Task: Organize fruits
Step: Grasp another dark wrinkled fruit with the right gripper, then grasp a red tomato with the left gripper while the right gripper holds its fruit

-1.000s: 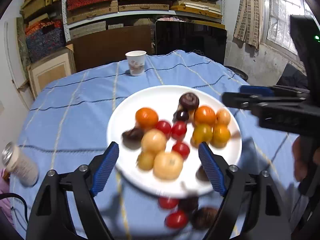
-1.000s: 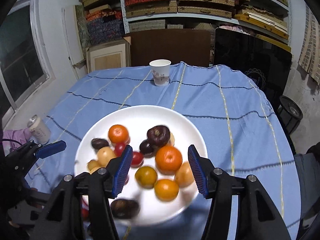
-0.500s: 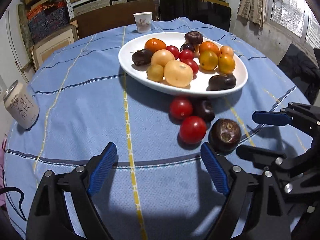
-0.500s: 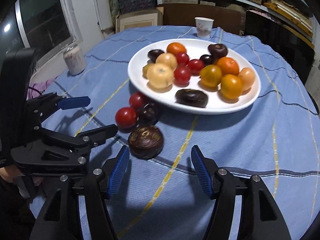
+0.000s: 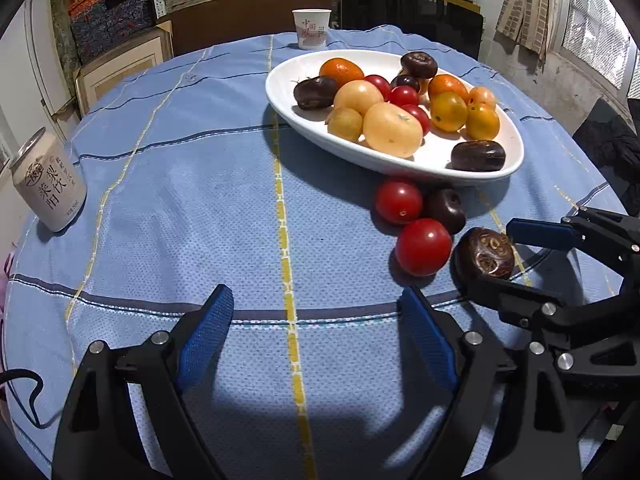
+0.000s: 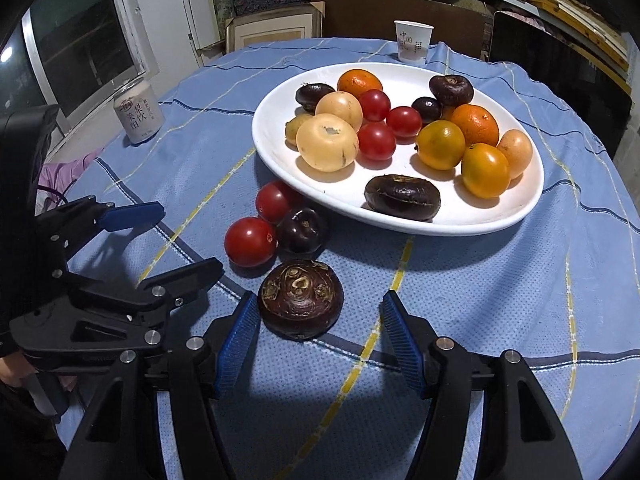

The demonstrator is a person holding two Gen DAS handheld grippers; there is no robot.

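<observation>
**Four fruits off the plate, both grippers empty**

Four loose pieces sit on the blue tablecloth (image 5: 180, 184) just beside the white plate (image 6: 400, 76): two red tomatoes (image 6: 250, 241) (image 6: 275, 200), a dark plum (image 6: 302, 229) touching both, and a brown water chestnut (image 6: 301, 298) nearest the camera. Right gripper (image 6: 316, 340) has its jaws spread around the chestnut; left pad looks right at the skin, right pad clearly apart, no grip. Left gripper (image 5: 316, 332) stands wide over bare cloth, nothing between its fingers. Remaining fruit is piled on the plate. Drink can (image 5: 48, 186) at the left edge, paper cup (image 5: 311, 29) behind the plate.
</observation>
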